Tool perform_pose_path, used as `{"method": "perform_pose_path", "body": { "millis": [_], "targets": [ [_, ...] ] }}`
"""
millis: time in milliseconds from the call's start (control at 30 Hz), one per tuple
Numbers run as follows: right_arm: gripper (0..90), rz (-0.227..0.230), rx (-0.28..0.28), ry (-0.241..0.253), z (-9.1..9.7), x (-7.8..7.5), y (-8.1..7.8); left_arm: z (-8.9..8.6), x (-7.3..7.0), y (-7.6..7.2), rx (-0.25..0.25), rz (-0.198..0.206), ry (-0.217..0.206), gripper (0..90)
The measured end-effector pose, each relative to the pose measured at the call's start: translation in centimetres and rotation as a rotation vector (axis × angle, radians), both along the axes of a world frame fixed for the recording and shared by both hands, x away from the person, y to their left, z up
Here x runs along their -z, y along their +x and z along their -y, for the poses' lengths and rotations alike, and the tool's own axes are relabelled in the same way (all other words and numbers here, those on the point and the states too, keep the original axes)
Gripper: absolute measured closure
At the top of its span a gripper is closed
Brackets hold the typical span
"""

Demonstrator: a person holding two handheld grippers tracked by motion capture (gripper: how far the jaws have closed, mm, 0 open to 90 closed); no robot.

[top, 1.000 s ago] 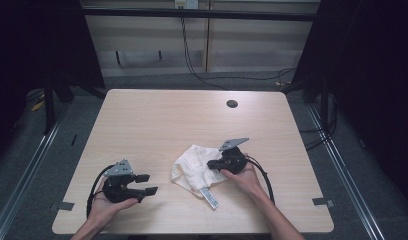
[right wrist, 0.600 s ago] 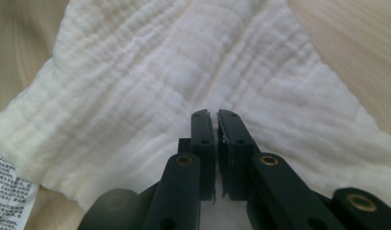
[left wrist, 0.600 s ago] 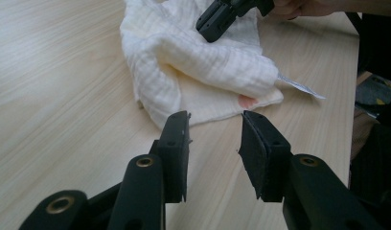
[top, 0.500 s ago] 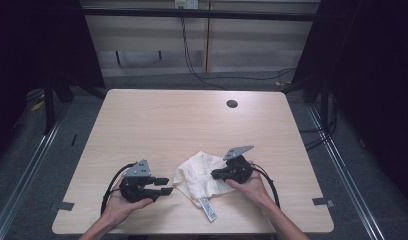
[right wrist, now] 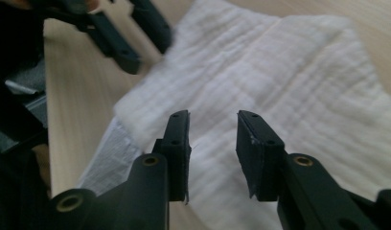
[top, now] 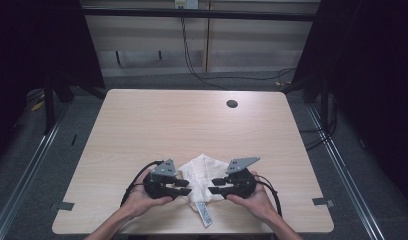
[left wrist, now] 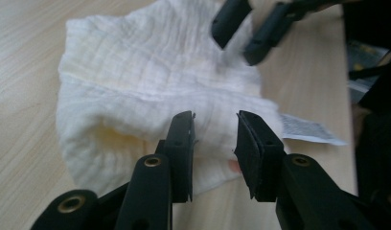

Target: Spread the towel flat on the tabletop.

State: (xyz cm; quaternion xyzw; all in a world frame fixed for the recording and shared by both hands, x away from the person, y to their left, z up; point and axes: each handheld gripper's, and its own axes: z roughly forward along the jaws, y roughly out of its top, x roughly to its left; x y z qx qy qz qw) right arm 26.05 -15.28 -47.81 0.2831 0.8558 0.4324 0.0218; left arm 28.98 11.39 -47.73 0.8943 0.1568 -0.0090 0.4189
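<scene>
White cloth (top: 204, 172) between 2 facing claws, left (top: 186, 187), right (top: 215, 185).

The print on the label (left wrist: 311, 130) was too small and blurred to read. The near edge of the white cloth (top: 204, 172) lay hidden behind the left hand-held gripper (top: 184, 183) and the right hand-held gripper (top: 215, 185). Both forearms were cut off by the bottom edge of the high view. The small dark round mark (top: 232, 104) on the desk (top: 142, 125) could not be identified.
</scene>
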Motion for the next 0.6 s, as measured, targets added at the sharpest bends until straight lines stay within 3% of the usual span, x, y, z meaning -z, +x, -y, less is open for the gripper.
{"method": "perform_pose_path", "body": {
  "millis": [67,100,167,367,467,533,600],
  "targets": [
    [62.2,-0.001,-0.016,0.015,-0.5,0.3,-0.5,0.6,0.6,0.5,-0.017,0.002,0.005,69.7],
    [60.7,0.001,-0.023,-0.003,-0.8,0.4,-0.6,0.8,0.9,0.7,-0.029,0.009,0.019,70.5],
    [59.9,0.009,-0.047,-0.020,-1.5,0.7,-0.6,1.0,1.1,0.8,-0.034,0.007,0.008,71.4],
    [58.6,0.000,-0.087,-0.009,-2.1,1.2,-0.3,1.1,1.7,1.1,-0.054,-0.027,-0.005,71.8],
    [58.8,0.009,-0.101,-0.043,-2.2,1.5,-0.9,0.9,1.7,1.5,-0.075,-0.050,-0.027,70.5],
    [63.0,0.007,-0.092,-0.061,-2.1,1.7,-1.1,0.8,1.7,1.7,-0.080,-0.055,-0.041,69.2],
    [73.6,0.008,-0.081,-0.056,-1.9,1.7,-1.0,0.6,1.4,1.7,-0.082,-0.049,-0.055,67.6]
  ]
}}
